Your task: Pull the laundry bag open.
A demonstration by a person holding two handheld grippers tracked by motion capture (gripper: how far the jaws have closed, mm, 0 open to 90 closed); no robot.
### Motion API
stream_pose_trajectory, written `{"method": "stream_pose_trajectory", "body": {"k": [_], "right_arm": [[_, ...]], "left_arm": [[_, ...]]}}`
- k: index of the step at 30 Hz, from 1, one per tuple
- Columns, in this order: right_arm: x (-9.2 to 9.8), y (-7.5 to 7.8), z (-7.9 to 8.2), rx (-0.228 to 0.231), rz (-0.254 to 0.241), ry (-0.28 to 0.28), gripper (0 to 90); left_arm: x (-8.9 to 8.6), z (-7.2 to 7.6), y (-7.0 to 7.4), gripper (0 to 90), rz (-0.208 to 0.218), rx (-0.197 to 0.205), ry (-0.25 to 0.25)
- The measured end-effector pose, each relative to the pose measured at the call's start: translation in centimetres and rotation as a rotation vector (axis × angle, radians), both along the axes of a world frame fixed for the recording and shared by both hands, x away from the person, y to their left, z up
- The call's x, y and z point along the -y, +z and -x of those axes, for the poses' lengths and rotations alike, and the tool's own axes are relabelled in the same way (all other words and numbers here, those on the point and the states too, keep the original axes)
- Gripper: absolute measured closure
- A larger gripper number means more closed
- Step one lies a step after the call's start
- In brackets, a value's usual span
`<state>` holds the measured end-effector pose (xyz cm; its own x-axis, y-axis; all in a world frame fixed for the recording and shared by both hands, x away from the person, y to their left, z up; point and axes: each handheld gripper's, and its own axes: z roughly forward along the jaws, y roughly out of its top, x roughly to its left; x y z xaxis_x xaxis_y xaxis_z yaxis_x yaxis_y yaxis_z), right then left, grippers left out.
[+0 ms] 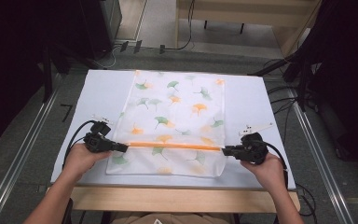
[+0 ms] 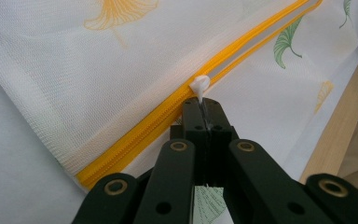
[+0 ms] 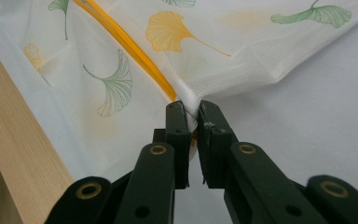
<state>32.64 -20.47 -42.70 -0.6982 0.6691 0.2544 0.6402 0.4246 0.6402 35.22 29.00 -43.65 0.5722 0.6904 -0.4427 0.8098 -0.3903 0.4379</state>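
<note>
Left gripper (image 2: 204,108) (jaws clamped) pinches the zipper pull (image 2: 199,85).

Two black grippers, left gripper (image 1: 121,147), right gripper (image 1: 227,150), brass-ringed pivot screws, trailing black cables, grey three-cornered top plates, bare forearms

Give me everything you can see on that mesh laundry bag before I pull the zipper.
The mesh laundry bag is white, fine netting printed with green and orange ginkgo leaves. It lies flat on the white table cover. An orange zipper crosses it near the person's edge. The left tool is shut on the white zipper pull; the right tool pinches the bag's bunched corner at the zipper's other end.
</note>
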Motion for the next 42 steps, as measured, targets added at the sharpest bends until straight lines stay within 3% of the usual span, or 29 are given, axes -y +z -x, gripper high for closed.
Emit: {"method": "stream_pose_trajectory", "body": {"k": [26, 31, 42], "right_arm": [[0.1, -0.1, -0.1, -0.009, -0.002, 0.000, 85.4], [0.1, -0.1, -0.1, -0.008, -0.002, 0.000, 85.5], [0.1, -0.1, -0.1, -0.011, 0.000, 0.001, 85.4]], "left_arm": [[-0.1, 0.1, 0.2, 90.0, 0.007, 0.008, 0.000], [-0.3, 0.2, 0.2, 90.0, -0.007, -0.003, 0.005], [-3.5, 0.6, 0.3, 90.0, -0.021, 0.001, 0.064]]}}
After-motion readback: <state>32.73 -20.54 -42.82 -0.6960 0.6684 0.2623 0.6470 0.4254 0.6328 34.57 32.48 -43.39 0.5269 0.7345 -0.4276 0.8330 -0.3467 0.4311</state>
